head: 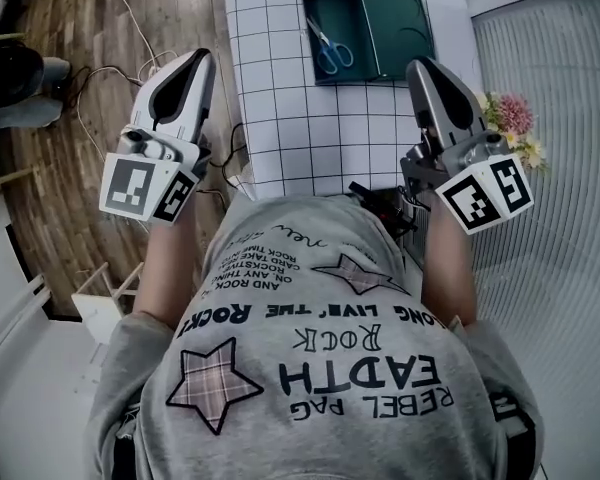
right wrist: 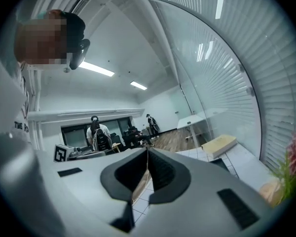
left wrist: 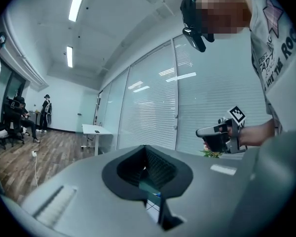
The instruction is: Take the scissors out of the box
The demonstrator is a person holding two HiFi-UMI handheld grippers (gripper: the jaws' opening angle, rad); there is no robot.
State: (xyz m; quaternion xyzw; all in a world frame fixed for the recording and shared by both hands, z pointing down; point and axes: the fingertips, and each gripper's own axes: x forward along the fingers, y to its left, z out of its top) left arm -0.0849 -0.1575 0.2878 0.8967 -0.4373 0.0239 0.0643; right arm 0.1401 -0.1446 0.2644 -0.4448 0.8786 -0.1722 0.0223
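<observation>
Nearest, both grippers are held out in front of the person, level with each other and aimed at the far end of the table (head: 280, 118). The left gripper (head: 198, 60) hangs off the table's left edge, above the wooden floor. Its own view shows the jaws pressed together with nothing between them. The right gripper (head: 418, 65) is over the table's right edge, jaws likewise closed and empty, with a bunch of flowers (head: 512, 116) just beside it.

Farther on, toward the far end of the table and right of its middle, the box (head: 352, 8) lies open, with its lid (head: 400, 28) touching its right side. The scissors (head: 328, 48) rest in the box itself, the left of the two halves.

They lie ahead of both grippers, between them and well apart from each. The right gripper looks the nearer, its tip close to the lid's near right corner, so the scissors are forward and to its left. Their long axis runs roughly near to far. The blue handles face the near edge, and the blades point away, leaning slightly left.
</observation>
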